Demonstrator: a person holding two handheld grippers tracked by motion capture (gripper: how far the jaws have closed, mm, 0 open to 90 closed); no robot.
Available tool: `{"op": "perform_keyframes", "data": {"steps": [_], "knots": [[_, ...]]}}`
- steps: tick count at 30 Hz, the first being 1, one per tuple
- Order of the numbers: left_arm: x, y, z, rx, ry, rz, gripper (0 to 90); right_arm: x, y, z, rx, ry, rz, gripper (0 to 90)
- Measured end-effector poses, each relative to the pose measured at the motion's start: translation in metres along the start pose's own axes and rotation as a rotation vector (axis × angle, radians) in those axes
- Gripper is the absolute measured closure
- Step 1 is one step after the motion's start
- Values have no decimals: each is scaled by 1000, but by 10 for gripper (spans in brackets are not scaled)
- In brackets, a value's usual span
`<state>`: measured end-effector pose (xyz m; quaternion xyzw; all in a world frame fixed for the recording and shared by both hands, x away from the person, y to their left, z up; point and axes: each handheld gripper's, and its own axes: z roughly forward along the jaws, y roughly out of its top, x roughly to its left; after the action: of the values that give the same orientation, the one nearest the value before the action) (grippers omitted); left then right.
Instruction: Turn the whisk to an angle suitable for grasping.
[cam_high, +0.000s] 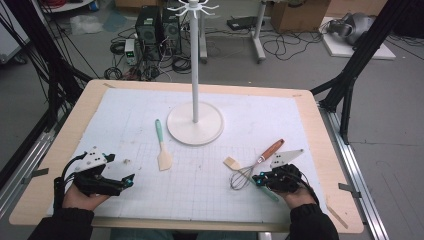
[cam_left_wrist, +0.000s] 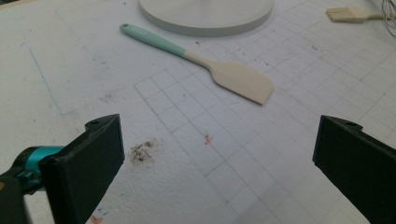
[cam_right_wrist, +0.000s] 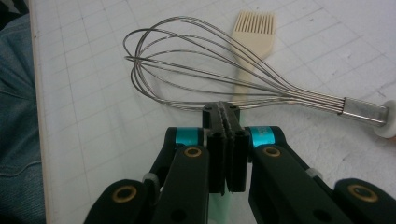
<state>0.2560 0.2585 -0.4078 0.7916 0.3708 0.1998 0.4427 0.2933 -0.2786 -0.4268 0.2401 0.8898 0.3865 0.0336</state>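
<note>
High view: wooden table (cam_high: 90, 100) under a white gridded mat (cam_high: 145, 110), with forearms in dark sleeves coming in from the near edge.
Left gripper (cam_high: 129, 182): low over the mat's near left corner, jaws spread wide, nothing between them.
Left gripper view: same tongs (cam_left_wrist: 219, 158) gaping over bare grid squares and a dark smudge, well short of the spatula.
Spatula (cam_high: 163, 150) (cam_left_wrist: 243, 80): flat on the mat, teal handle towards the stand, cream blade towards the person, just beside the round base.
Stand (cam_high: 210, 131) (cam_left_wrist: 205, 21): white pole on a round base at mid-table, hooks at the top.
Right gripper (cam_high: 258, 179) (cam_right_wrist: 222, 109): near right of the mat, tongs pressed together, tips right at the whisk's nearest wire; impossible to tell whether pinching that wire.
Whisk (cam_high: 245, 176) (cam_right_wrist: 317, 100): on its side, wire loops by the right tongs, wooden handle angled away towards the far right.
Brush (cam_high: 231, 162) (cam_right_wrist: 254, 25): cream bristles beyond the whisk's wires, neck crossing under them, pale teal handle running beneath the closed tongs.
</note>
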Motion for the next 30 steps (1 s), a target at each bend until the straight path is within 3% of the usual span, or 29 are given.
{"op": "perform_keyframes", "data": {"steps": [30], "knots": [[0,0,0,-2,0,-3,26,1,8,7,-1,20,-10,892]]}}
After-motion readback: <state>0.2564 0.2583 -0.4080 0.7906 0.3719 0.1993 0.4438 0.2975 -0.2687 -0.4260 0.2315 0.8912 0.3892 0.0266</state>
